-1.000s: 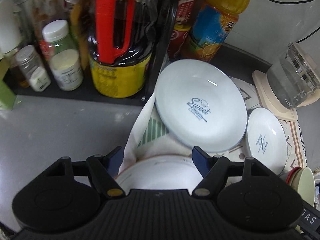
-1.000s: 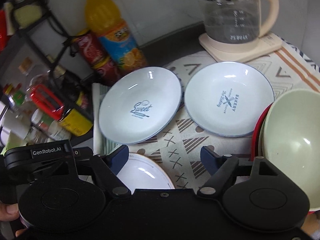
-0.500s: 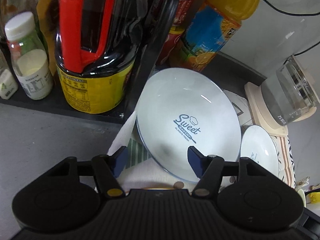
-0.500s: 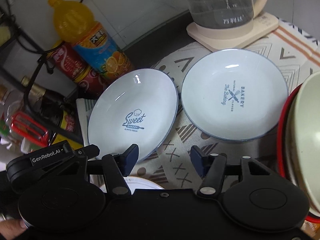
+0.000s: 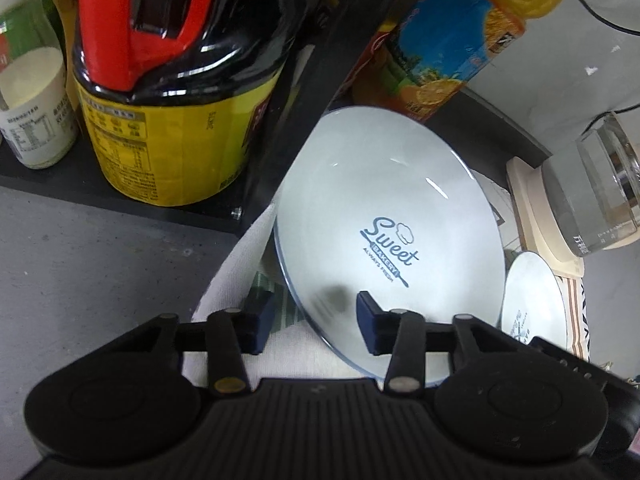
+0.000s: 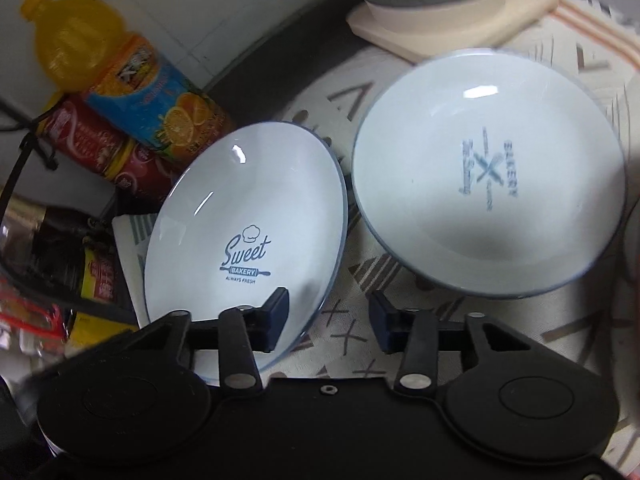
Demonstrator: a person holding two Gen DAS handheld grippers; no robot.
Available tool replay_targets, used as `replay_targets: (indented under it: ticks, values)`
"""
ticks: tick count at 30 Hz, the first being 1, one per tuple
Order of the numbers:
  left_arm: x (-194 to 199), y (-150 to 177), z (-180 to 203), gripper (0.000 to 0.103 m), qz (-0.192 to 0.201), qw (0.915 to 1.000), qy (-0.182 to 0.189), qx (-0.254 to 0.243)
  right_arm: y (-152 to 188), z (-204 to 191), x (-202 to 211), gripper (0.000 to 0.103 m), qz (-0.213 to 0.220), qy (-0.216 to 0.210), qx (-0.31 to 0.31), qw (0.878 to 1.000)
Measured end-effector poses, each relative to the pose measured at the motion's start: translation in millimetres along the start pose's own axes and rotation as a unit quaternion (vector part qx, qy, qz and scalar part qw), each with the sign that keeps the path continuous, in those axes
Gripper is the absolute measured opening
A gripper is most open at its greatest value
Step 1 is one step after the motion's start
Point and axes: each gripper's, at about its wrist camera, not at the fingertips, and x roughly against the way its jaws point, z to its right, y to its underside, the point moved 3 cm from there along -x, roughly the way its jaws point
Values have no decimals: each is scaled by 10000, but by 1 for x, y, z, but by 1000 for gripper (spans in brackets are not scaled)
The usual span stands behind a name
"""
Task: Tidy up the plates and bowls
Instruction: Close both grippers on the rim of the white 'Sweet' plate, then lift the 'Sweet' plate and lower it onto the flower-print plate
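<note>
Straddling the left rim of the Sweet plate (image 5: pixel 384 216), left tongs (image 5: pixel 316 316) held wide: one blue tip over the cloth (image 5: pixel 236 280), the other over the plate's inner face, contact not clear. Lying tilted on that cloth, plate edge close against the black shelf post (image 5: pixel 304 92). Standing on the shelf to the left, a white jar (image 5: pixel 32 96) and a dark jug (image 5: pixel 168 80) with red handle and yellow label. Behind the plate, a juice bottle (image 5: pixel 444 40); far right, a glass kettle (image 5: pixel 596 196) on its cream base, and just beside the Sweet plate a Bakery plate (image 5: pixel 532 300).

Reaching from the other side, right tongs (image 6: pixel 328 316) also wide, left tip over the same Sweet plate (image 6: pixel 248 232), right tip over the patterned cloth (image 6: pixel 348 336); grip not closed on anything. Just right of it, nearly touching, the Bakery plate (image 6: pixel 488 176), flat on the cloth. At upper left, the juice bottle (image 6: pixel 120 76) and a red can (image 6: pixel 92 144).
</note>
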Motion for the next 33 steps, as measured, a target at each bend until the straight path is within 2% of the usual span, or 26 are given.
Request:
replay_targets:
  ticks: [3,7,13,14,15,17,19,22,25,33]
  values:
    - [-7,0,-2,33,-27,10000,-11,85,-1,2,-8,36,-66,-217,-285,9993]
    - [-10,-2,0,30,82,9999,12,118,1,0,-19,27,-111,-18,-77,9999]
    - [-11,-1,3,30,296,9993,-58,205,-7,-1,-25,26,-96,-128,-151,9998]
    - [-11,1,3,28,334,9992,-89,191,-8,-1,-26,26,-89,-141,-160,9997]
    - [-10,2,2,21,356,9990,-168,191,-9,-1,-27,22,-69,-168,-158,9997]
    - [-9,3,0,17,356,9989,-199,244,-9,-1,-28,13,-7,-98,-20,9999]
    - [-6,4,-2,14,329,9988,-132,326,-8,1,-27,12,2,-91,93,9999]
    - [12,11,0,12,604,9978,-191,188,-3,-1,-17,11,58,-13,238,9997]
    - [23,18,1,12,724,9969,-173,259,2,-8,-3,13,138,-73,568,9983]
    - [49,49,6,12,873,9955,-215,290,10,2,32,15,220,-373,602,9972]
